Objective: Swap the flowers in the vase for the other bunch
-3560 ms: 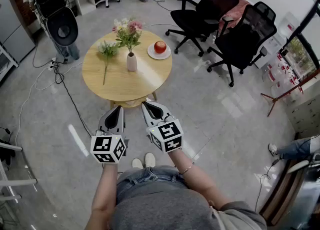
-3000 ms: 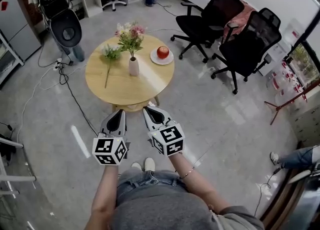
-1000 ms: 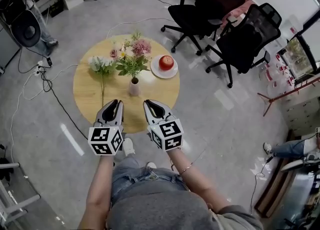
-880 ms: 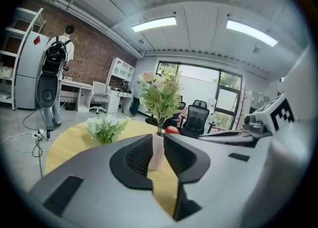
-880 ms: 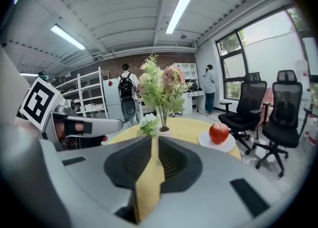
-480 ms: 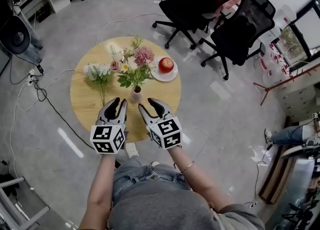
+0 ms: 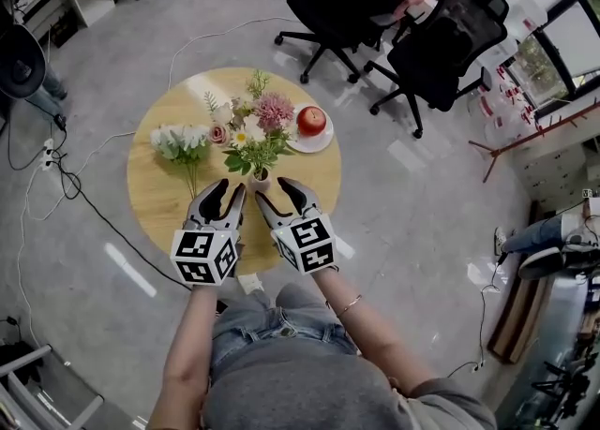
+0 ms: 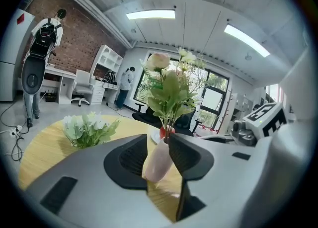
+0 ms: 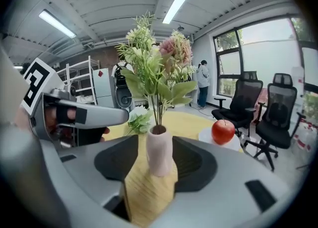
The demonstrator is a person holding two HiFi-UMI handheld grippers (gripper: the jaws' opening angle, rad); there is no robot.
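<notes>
At the far left of the round table [image 7: 155,199] lies the other bunch [image 7: 181,142], white heads away from us and stems running back toward our edge, well to the left of both tools. It is apart from everything and untouched.

Next comes our left gripper [image 7: 228,192]. Its jaws have just been opening and stand moderately wide. In its own view the vase [image 8: 158,161] shows in the gap between the pads, but we judge that they do not press on it.

The vase [image 7: 260,175] stands upright, its long axis vertical, with the flowers [image 7: 255,128] rising straight out of the neck. It sits just ahead of the two sets of tips, between them.

Our right gripper [image 7: 275,192] has also just been opening and is wide. The vase [image 9: 160,151] is framed squarely in the gap, a little ahead of the pads and not gripped.

Both hands look about equally near, and we cannot tell which is closer. We judge that one gripper should steady the body while the other lifts the stems straight up along that axis.

Further right, clear of the work, an apple [image 7: 312,120] rests on its plate [image 7: 326,140].
</notes>
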